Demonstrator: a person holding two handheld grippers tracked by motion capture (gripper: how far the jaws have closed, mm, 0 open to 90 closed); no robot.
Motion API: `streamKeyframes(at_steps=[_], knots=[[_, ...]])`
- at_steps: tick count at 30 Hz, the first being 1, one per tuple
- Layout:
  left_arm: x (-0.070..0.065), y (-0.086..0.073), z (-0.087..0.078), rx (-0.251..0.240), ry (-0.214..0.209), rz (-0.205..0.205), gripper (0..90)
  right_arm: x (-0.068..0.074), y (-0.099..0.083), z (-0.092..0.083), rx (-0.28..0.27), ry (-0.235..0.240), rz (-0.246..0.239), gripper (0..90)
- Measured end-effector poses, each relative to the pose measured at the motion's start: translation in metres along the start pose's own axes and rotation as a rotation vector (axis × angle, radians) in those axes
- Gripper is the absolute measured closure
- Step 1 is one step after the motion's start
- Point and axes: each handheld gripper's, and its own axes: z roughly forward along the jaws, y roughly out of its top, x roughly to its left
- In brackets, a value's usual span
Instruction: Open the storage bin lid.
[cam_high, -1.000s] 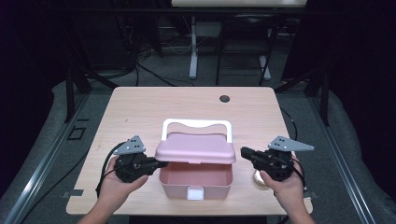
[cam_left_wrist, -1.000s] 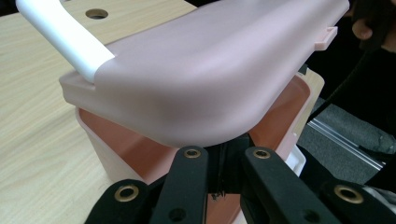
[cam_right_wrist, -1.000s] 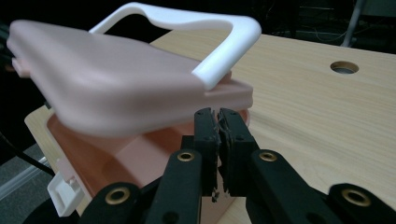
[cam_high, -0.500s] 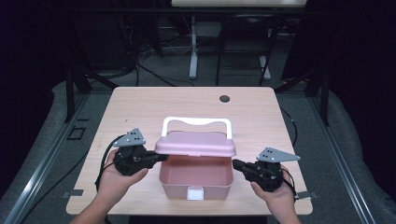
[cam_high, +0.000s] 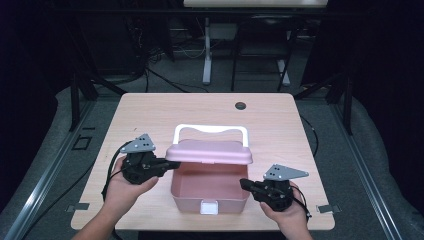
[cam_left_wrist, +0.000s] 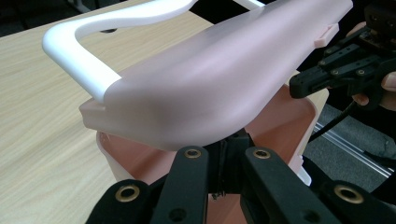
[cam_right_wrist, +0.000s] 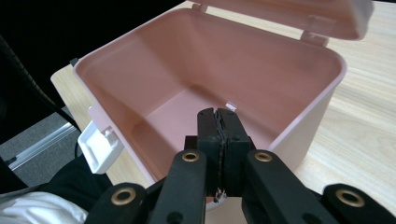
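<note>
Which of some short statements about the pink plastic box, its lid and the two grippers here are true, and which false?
1. The pink plastic box is empty. True.
2. Its pink lid is fully closed. False: it is raised, the box open.
3. The right gripper has its jaws together, gripping nothing. True.
4. The white handle lies inside the box. False: it sits on the lid.
5. The left gripper is at the lid's edge. True.
</note>
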Motion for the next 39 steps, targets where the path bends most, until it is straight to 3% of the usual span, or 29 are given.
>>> streamKeyframes(at_steps=[22, 39], knots=[[0.005, 0.012, 0.001, -0.014, 0.006, -0.009, 90.0, 0.008, -0.011, 0.019, 0.052, 0.023, -0.012, 89.4], [0.010, 0.020, 0.000, -0.023, 0.014, -0.019, 90.0, 0.007, -0.013, 0.019, 0.062, 0.020, -0.011, 89.8]])
